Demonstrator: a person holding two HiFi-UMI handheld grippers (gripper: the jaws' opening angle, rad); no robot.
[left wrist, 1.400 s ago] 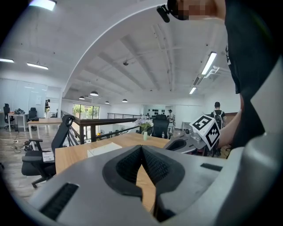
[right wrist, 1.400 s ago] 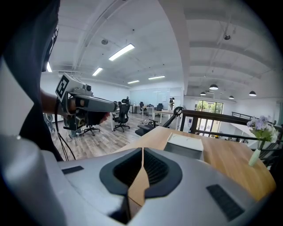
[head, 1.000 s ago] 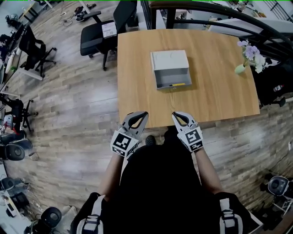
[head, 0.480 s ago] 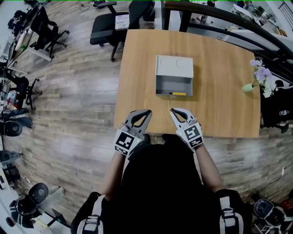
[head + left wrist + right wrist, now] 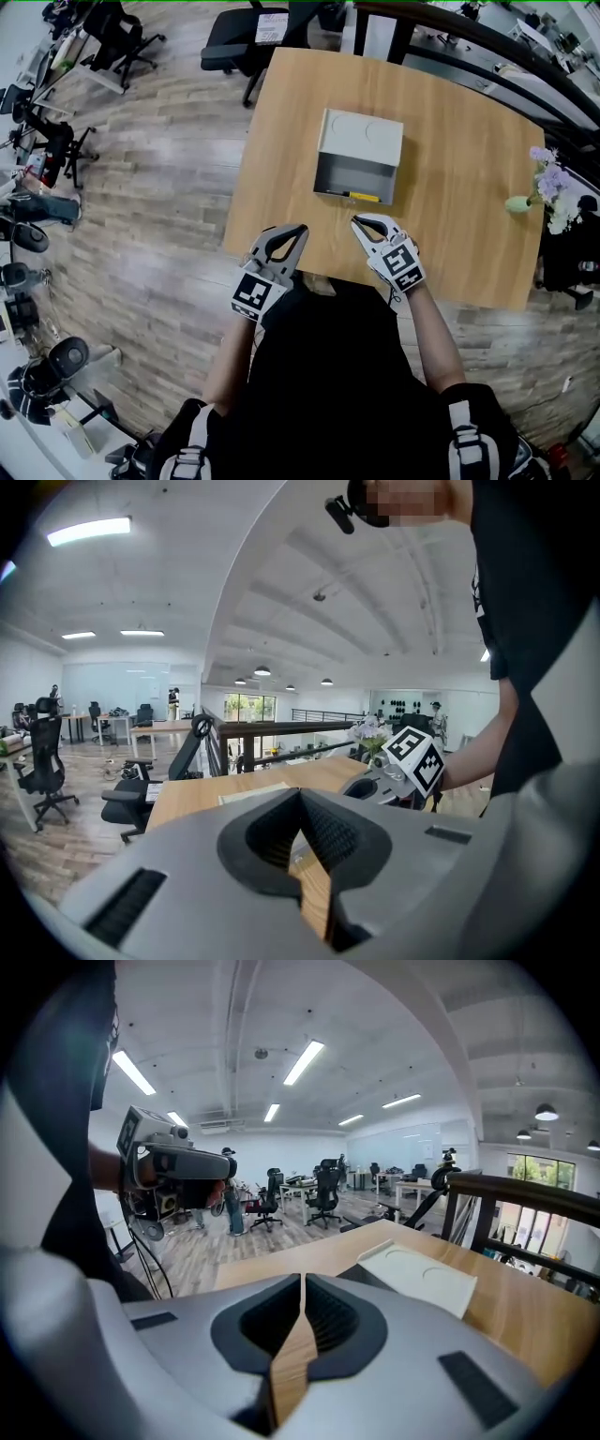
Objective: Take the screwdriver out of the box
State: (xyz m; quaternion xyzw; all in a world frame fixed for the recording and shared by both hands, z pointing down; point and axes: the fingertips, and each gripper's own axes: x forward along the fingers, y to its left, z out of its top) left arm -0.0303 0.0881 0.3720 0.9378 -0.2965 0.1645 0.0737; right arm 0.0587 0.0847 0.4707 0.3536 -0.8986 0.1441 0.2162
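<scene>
A: Which step is in hand?

B: The approach is judged to be in hand; nothing has been taken out yet. The screwdriver point(image 5: 365, 197), told by its yellow handle, is seen lying inside the box point(image 5: 362, 139), in the open compartment and along the box's near wall.

A: How are the tools held?

B: Both are clenched on nothing. The left tool point(image 5: 301, 230) is seen with its jaws together at the tips, and only the table point(image 5: 459, 230) shows through the gap behind them. The right tool point(image 5: 357, 222) is likewise closed and empty. Both are held on the near side of the box, apart from it. The right one is near the box's front, and the left one is further off, beyond the box's near-left corner.

A: What is called for next?

B: It is judged that the right tool, being nearer the screwdriver, would have to be opened first. It would then be brought over the box's near wall and lowered onto the handle. The jaws would need to be set across the handle, since it lies close against that wall and little room is left there. The box may need to be steadied by the left tool.
</scene>
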